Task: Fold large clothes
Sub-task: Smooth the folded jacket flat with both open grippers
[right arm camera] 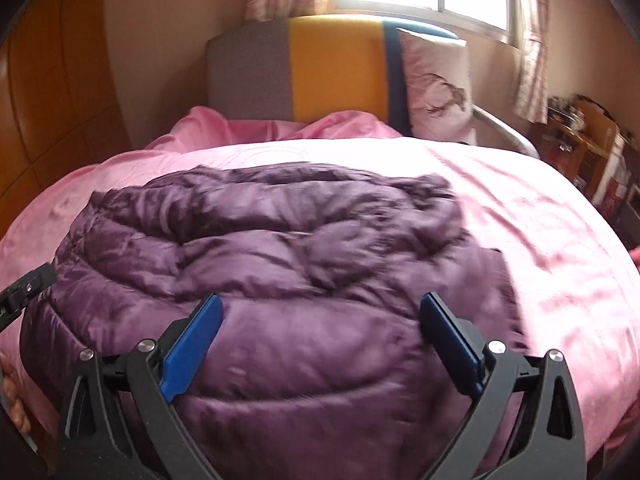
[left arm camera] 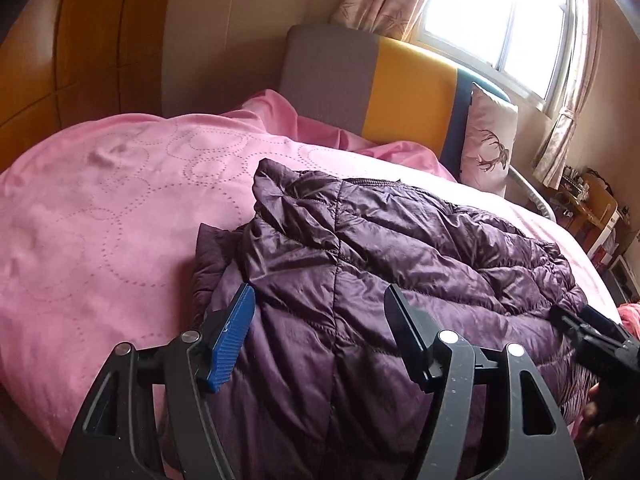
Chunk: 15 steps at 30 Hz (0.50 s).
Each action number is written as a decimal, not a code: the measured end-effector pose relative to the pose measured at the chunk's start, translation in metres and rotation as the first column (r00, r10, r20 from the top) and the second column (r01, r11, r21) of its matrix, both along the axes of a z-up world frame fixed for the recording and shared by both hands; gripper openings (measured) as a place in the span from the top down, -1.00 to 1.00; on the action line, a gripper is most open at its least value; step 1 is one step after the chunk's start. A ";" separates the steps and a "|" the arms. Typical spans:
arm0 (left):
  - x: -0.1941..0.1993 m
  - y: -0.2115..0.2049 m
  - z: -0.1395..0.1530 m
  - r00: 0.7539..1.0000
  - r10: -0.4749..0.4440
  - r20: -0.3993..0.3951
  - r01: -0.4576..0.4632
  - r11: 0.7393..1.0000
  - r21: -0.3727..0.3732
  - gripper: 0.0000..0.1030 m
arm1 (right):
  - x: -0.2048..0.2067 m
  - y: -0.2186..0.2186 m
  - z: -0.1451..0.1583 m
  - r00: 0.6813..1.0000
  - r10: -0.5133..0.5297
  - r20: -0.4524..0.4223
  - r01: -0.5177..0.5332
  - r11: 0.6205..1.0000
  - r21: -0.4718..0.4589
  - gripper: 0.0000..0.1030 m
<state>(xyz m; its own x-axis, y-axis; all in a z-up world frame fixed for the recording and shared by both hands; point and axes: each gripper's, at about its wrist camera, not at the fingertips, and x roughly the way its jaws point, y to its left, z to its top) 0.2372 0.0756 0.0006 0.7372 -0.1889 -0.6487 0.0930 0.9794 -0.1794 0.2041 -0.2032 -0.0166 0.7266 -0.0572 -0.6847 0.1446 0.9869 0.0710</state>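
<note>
A dark purple quilted down jacket (left arm camera: 380, 256) lies crumpled on the pink bedspread (left arm camera: 100, 208); it also fills the middle of the right wrist view (right arm camera: 260, 240). My left gripper (left arm camera: 320, 300) is open and empty, just above the jacket's near left part. My right gripper (right arm camera: 320, 308) is open and empty above the jacket's near edge. The right gripper shows at the right edge of the left wrist view (left arm camera: 580, 322), over the jacket's right side. The left gripper's tip shows at the left edge of the right wrist view (right arm camera: 24, 288).
The bed has a grey, yellow and blue headboard (left arm camera: 400, 84) with a deer-print pillow (left arm camera: 488, 140) against it. A wooden wardrobe (left arm camera: 80, 40) stands at left. A cluttered wooden desk (left arm camera: 592, 204) stands at right under the window (left arm camera: 500, 12).
</note>
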 end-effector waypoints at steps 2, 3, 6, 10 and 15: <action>-0.003 -0.001 0.000 1.000 -0.005 -0.003 0.005 1.000 0.002 -0.28 | -0.013 -0.019 0.002 0.998 -0.060 -0.002 0.060 0.998 0.013 -0.95; -0.006 -0.003 0.000 1.000 -0.006 -0.001 0.006 1.000 0.007 -0.28 | -0.019 -0.030 0.001 0.996 -0.091 -0.007 0.091 0.996 0.025 -0.95; -0.011 -0.008 -0.002 1.000 -0.016 -0.003 0.016 1.000 0.021 -0.28 | -0.031 -0.066 -0.005 0.985 -0.170 -0.039 0.172 0.982 0.078 -0.95; -0.017 -0.015 -0.001 0.999 -0.034 0.003 0.034 0.998 0.045 -0.28 | -0.046 -0.107 -0.022 0.973 -0.212 -0.088 0.227 0.946 0.233 -0.96; -0.024 -0.026 0.002 0.998 -0.058 0.012 0.057 0.996 0.068 -0.28 | -0.059 -0.134 -0.042 0.975 -0.198 -0.098 0.221 0.887 0.405 -0.96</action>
